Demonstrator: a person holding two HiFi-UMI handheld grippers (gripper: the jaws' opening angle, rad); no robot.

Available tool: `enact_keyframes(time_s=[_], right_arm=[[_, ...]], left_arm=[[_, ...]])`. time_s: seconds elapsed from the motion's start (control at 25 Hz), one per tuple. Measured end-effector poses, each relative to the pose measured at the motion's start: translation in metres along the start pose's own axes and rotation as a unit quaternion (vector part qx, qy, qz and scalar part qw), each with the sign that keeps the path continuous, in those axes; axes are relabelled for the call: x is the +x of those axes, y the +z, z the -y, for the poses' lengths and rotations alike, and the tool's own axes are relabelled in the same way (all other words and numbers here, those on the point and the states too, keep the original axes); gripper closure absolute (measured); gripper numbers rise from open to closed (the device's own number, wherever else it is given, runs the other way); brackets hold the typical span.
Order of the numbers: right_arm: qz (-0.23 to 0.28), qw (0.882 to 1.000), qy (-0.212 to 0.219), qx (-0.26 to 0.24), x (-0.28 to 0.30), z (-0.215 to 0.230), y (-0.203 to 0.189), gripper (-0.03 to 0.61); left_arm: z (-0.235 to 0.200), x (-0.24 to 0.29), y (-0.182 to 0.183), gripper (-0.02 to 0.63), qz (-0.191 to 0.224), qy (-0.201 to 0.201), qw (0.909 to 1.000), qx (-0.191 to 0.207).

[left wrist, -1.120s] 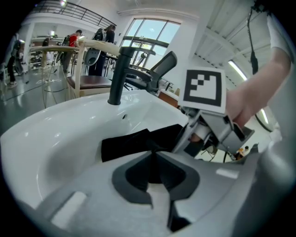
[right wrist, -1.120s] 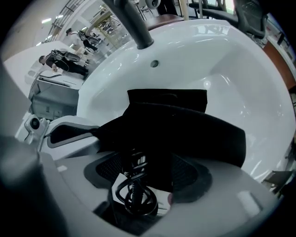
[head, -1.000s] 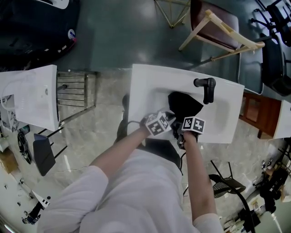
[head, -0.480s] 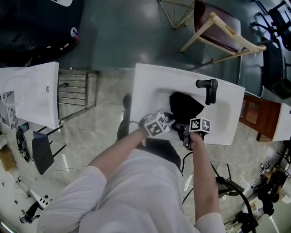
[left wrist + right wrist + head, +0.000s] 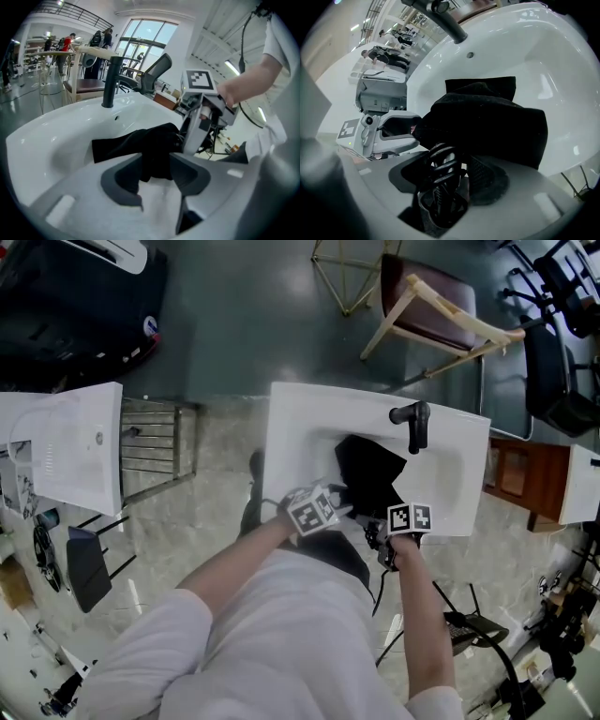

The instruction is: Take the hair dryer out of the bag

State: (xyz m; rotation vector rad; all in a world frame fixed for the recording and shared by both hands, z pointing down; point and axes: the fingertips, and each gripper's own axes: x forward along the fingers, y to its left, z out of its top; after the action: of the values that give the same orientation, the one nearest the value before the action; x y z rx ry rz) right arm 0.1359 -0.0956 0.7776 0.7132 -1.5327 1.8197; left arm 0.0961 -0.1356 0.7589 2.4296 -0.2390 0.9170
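Pulling the hair dryer from the bag (image 5: 370,470), which lies slumped in the sink (image 5: 300,418) below the faucet (image 5: 412,423). Right gripper (image 5: 450,178) jaws have just been closing and now pinch a black coiled cord (image 5: 443,161) at the bag mouth, probably the dryer's own. Left gripper (image 5: 157,171) jaws have just been opening and are about half apart, with bag cloth loose between them, not pinched. To do it well: re-pinch the bag edge with the left to hold it down, draw the right back slowly along the cord's line, then regrip the body once it shows, since a coil may stretch or slip. Dryer body is hidden inside the bag, so nozzle direction and long axis can't be told. Only the cord shows, running from the right jaws into the cloth.
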Motion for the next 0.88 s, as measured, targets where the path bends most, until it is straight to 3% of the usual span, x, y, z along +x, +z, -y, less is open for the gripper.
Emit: enact_keyframes(time_s=[0.24,0.44,0.6,0.88], right_arm=[[-0.012,0.997,-0.031,-0.065,-0.018,-0.003,-0.029,0.321],[-0.035,0.990,-0.062,-0.118,-0.034,0.007,-0.053,0.322],[-0.043,0.989,-0.064,-0.129,-0.059,0.021,-0.070,0.322],[-0.034,0.988,-0.049,-0.141,-0.094,0.030,-0.096,0.322]], left_arm=[[0.042,0.009,0.007,0.446,-0.022,-0.029,0.9988,0.034],[0.058,0.010,0.013,0.396,-0.016,-0.012,0.9997,0.014],[0.054,0.007,0.010,0.346,-0.013,0.007,0.9999,-0.008],[0.061,0.015,0.033,0.322,0.004,0.008,1.0000,-0.004]])
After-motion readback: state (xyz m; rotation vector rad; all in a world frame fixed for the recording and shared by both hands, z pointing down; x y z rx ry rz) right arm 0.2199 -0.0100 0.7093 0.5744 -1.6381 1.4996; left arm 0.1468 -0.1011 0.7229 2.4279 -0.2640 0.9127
